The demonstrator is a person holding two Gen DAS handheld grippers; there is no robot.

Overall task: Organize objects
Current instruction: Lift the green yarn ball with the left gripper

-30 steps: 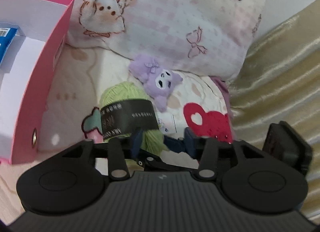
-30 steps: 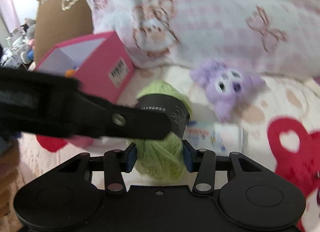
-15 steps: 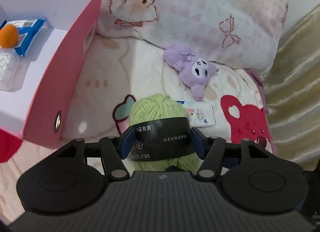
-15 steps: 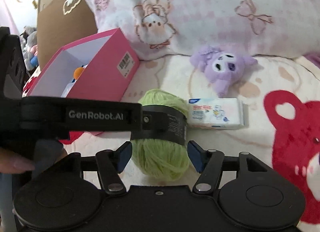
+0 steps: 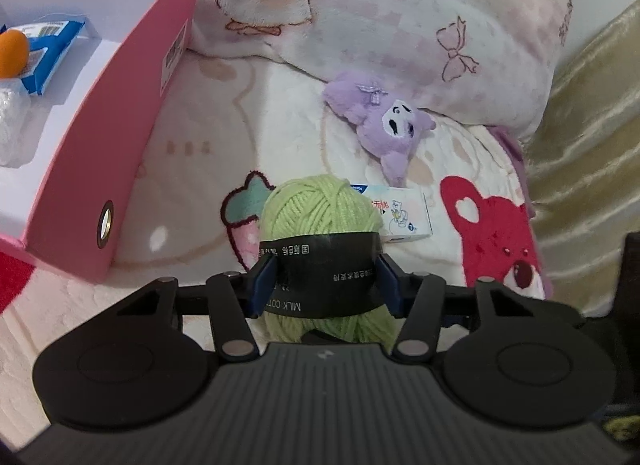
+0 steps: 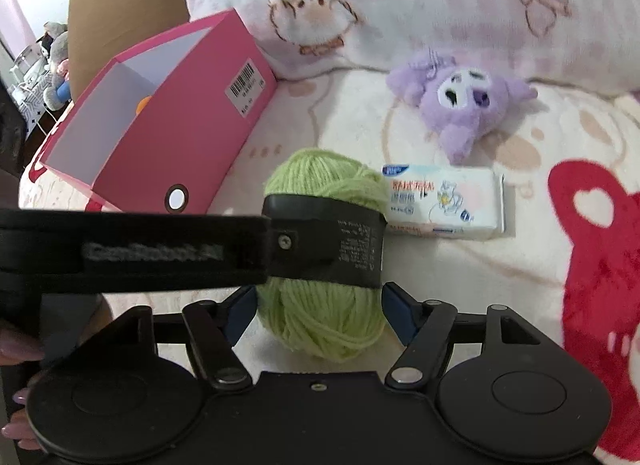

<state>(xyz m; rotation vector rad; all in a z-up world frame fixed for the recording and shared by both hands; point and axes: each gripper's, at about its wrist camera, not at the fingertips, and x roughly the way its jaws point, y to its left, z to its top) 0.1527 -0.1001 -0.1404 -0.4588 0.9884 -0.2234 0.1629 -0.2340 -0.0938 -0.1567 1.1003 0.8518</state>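
Right now, left gripper (image 5: 322, 281): its blue pads are pressing both sides of the black paper band around the green yarn ball (image 5: 320, 209), clamping it; in the right wrist view the same gripper is reaching in from the left edge, its finger lying across the band
Right gripper (image 6: 318, 315): its blue pads are standing apart on either side of the yarn ball's (image 6: 326, 317) lower half, with a gap showing at each side; nothing is being gripped
Yarn ball: it is sitting on the cream printed blanket (image 5: 200, 169), between the pink box (image 5: 120, 129) and the tissue pack (image 5: 404, 213); its band carries the words MILK COT
Pink box: it is lying open just left of the yarn, white inside; an orange ball (image 5: 12, 53), a blue packet (image 5: 52, 51) and a clear plastic wrapper (image 5: 10, 125) are resting in it; a barcode sticker (image 6: 245, 87) is showing on its outer wall
Tissue pack: it is lying flat just right of and behind the yarn, partly hidden by it in the left wrist view
Purple plush (image 5: 386, 125): it is lying farther back, near the pink checked pillow (image 5: 400, 25)
Blanket prints: a red bear (image 5: 496, 241) is showing at the right, a strawberry (image 5: 244, 217) beside the yarn
Gold fabric (image 5: 592, 145): it is bunching along the right edge
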